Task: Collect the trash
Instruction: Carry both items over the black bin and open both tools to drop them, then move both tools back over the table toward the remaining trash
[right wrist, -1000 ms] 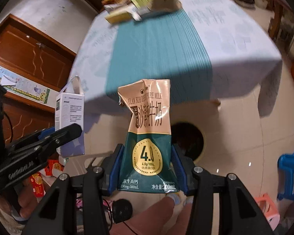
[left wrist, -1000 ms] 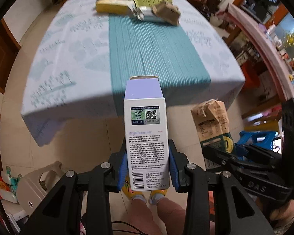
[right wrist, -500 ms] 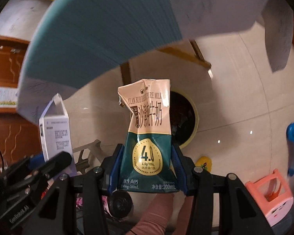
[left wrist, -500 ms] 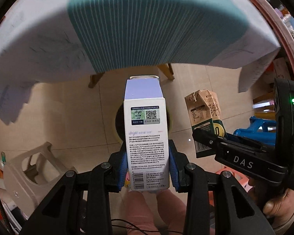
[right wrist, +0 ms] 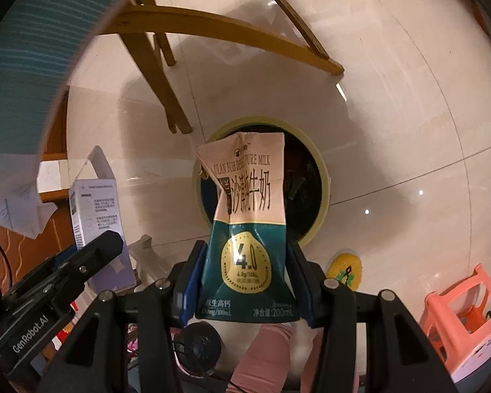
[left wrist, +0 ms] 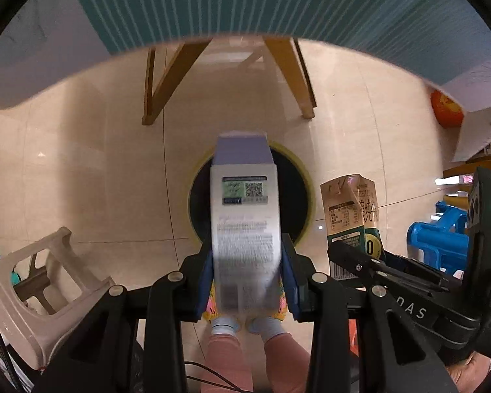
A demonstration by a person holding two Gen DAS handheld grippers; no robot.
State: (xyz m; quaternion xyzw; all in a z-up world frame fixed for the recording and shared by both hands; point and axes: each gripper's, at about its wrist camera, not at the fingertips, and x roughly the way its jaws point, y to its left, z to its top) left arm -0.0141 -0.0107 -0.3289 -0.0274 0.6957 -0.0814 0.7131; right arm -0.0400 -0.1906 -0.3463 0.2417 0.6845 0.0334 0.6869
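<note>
My left gripper (left wrist: 247,275) is shut on a white and lilac carton (left wrist: 244,216), held upright over the dark mouth of a yellow-rimmed trash bin (left wrist: 306,177) on the floor. My right gripper (right wrist: 247,281) is shut on a crumpled tan and green milk carton (right wrist: 248,216), also above the trash bin (right wrist: 324,177), which holds dark rubbish. In the left wrist view the milk carton (left wrist: 350,209) and right gripper show at the right. The white carton (right wrist: 96,216) and left gripper appear at the left of the right wrist view.
The tablecloth (left wrist: 245,0) hangs overhead, with wooden table legs (left wrist: 291,75) just beyond the bin. A grey stool (left wrist: 45,281) lies at left, a blue stool (left wrist: 442,242) and a pink stool (right wrist: 464,321) at right. The person's pink legs (left wrist: 232,360) and socked feet stand below.
Both grippers have sunk with their cartons from table height to below the table's edge. The bin now lies directly behind both cartons and looks larger.
</note>
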